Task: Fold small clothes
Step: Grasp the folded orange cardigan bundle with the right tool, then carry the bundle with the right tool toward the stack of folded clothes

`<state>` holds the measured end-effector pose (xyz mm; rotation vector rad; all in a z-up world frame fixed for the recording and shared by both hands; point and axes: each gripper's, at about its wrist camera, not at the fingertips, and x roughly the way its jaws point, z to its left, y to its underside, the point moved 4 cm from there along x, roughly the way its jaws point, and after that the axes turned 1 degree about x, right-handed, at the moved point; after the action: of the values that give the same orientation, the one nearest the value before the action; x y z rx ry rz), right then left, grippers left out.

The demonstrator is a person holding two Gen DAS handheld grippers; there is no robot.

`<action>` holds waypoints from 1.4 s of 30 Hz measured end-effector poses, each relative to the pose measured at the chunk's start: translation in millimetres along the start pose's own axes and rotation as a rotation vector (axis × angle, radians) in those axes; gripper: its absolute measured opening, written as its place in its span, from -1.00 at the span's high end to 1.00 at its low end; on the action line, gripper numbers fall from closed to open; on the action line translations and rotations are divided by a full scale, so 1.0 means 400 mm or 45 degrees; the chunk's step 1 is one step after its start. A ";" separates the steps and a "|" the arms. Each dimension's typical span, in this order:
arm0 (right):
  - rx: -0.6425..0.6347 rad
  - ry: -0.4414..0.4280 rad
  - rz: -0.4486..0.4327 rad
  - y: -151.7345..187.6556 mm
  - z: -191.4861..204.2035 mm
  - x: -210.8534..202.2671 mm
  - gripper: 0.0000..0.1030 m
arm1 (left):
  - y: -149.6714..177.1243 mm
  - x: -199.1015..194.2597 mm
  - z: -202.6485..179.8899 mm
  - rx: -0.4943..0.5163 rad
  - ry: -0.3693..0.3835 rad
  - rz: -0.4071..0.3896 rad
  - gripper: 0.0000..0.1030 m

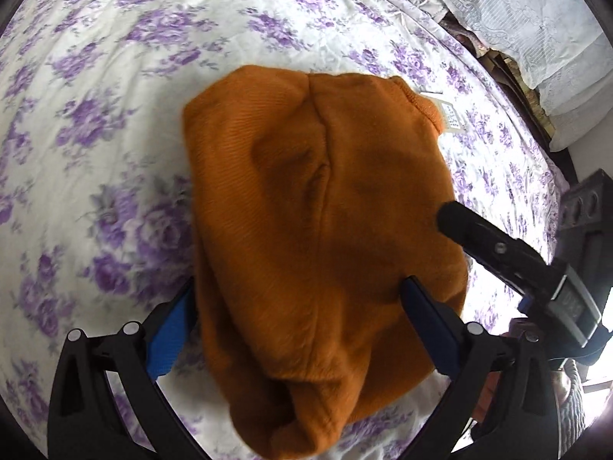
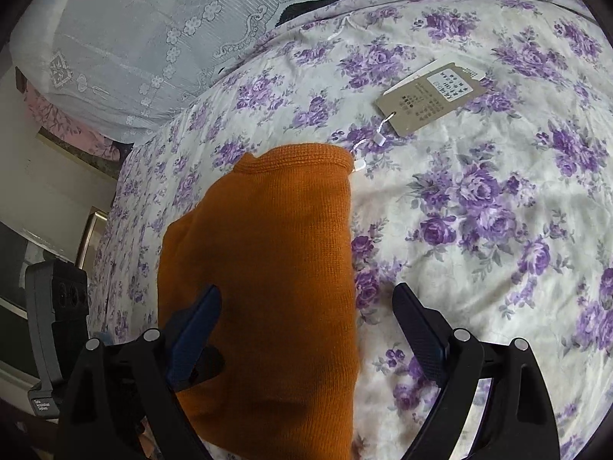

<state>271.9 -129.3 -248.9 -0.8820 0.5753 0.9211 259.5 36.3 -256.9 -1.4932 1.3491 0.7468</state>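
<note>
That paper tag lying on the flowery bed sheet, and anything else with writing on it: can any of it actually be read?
Paper tag, tied by a thread to the orange garment: printed characters on a white sticker, too small to read.
White lettering on the dark device at the right wrist view's left edge: too blurred to read.
Nothing else shows text.
</note>
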 end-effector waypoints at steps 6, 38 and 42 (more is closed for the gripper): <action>-0.085 0.002 0.008 -0.002 0.027 0.036 -0.75 | 0.008 0.012 0.001 0.015 0.015 -0.032 -0.91; -0.009 -0.164 -0.069 0.012 0.035 0.038 0.02 | -0.005 0.002 -0.028 0.054 0.180 -0.150 -0.16; 0.072 -0.219 -0.064 0.009 0.016 0.017 0.22 | 0.002 -0.022 -0.028 0.071 0.179 -0.158 0.10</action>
<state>272.4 -119.9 -252.1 -0.7546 0.4268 0.9203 255.2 29.3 -245.2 -1.5932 1.3558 0.5298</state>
